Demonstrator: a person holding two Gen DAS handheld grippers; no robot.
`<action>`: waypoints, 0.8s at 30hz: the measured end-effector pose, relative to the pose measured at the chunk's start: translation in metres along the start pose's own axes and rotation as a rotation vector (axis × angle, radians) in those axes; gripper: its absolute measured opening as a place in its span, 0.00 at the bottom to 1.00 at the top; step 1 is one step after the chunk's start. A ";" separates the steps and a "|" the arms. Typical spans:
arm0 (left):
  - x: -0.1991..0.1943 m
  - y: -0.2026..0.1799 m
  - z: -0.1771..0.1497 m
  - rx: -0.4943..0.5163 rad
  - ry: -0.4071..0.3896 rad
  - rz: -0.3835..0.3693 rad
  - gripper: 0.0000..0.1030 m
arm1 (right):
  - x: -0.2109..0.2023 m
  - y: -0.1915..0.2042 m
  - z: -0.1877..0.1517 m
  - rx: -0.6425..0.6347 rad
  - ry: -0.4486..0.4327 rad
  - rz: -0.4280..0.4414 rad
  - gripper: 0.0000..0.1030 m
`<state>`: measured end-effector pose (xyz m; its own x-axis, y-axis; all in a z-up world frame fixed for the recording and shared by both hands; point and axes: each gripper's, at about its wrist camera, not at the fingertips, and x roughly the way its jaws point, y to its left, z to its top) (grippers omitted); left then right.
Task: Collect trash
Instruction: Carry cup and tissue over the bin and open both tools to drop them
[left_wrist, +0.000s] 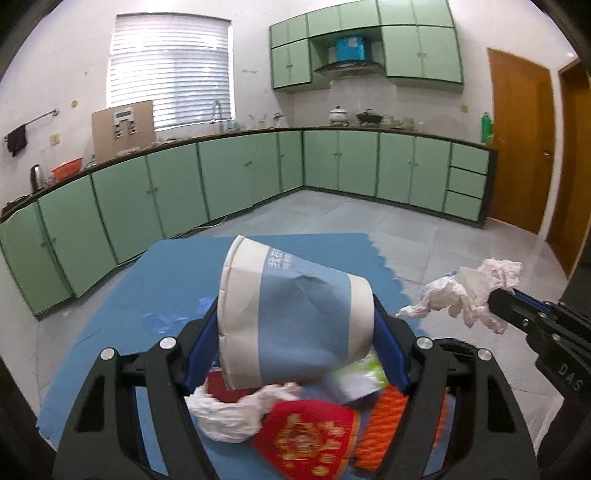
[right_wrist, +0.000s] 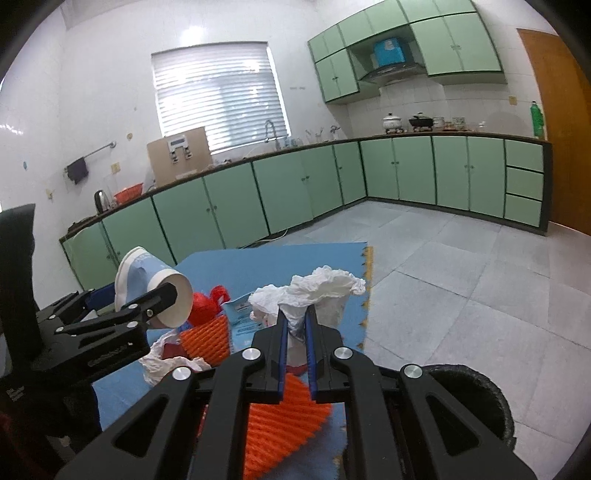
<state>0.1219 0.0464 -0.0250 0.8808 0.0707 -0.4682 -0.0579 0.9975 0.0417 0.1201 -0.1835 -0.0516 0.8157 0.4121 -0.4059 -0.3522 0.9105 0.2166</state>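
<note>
My left gripper (left_wrist: 295, 325) is shut on a dented white and blue paper cup (left_wrist: 291, 317), held on its side above the blue mat (left_wrist: 166, 273). My right gripper (right_wrist: 295, 317) is shut on a crumpled white tissue (right_wrist: 321, 288). In the left wrist view the tissue (left_wrist: 469, 291) hangs at the right from the right gripper (left_wrist: 495, 301). In the right wrist view the cup (right_wrist: 147, 284) sits in the left gripper (right_wrist: 147, 299) at the left. Below lie a red packet (left_wrist: 310, 439), a white plastic bag (left_wrist: 229, 413) and orange foam netting (right_wrist: 284, 417).
A black trash bin (right_wrist: 476, 395) stands at the lower right beside the mat. Green cabinets (right_wrist: 295, 192) line the far walls. Grey tiled floor (right_wrist: 461, 273) lies to the right. A wooden door (left_wrist: 521, 140) is at the far right.
</note>
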 end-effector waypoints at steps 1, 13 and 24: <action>-0.001 -0.007 0.001 0.004 0.000 -0.021 0.70 | -0.004 -0.004 0.000 0.002 -0.004 -0.014 0.09; 0.015 -0.111 -0.014 0.064 0.040 -0.260 0.70 | -0.056 -0.076 -0.010 0.054 -0.016 -0.203 0.09; 0.057 -0.178 -0.042 0.112 0.139 -0.390 0.70 | -0.051 -0.132 -0.031 0.109 0.057 -0.306 0.09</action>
<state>0.1624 -0.1265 -0.0962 0.7542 -0.3034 -0.5823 0.3251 0.9431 -0.0703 0.1109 -0.3233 -0.0871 0.8480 0.1238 -0.5153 -0.0411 0.9848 0.1690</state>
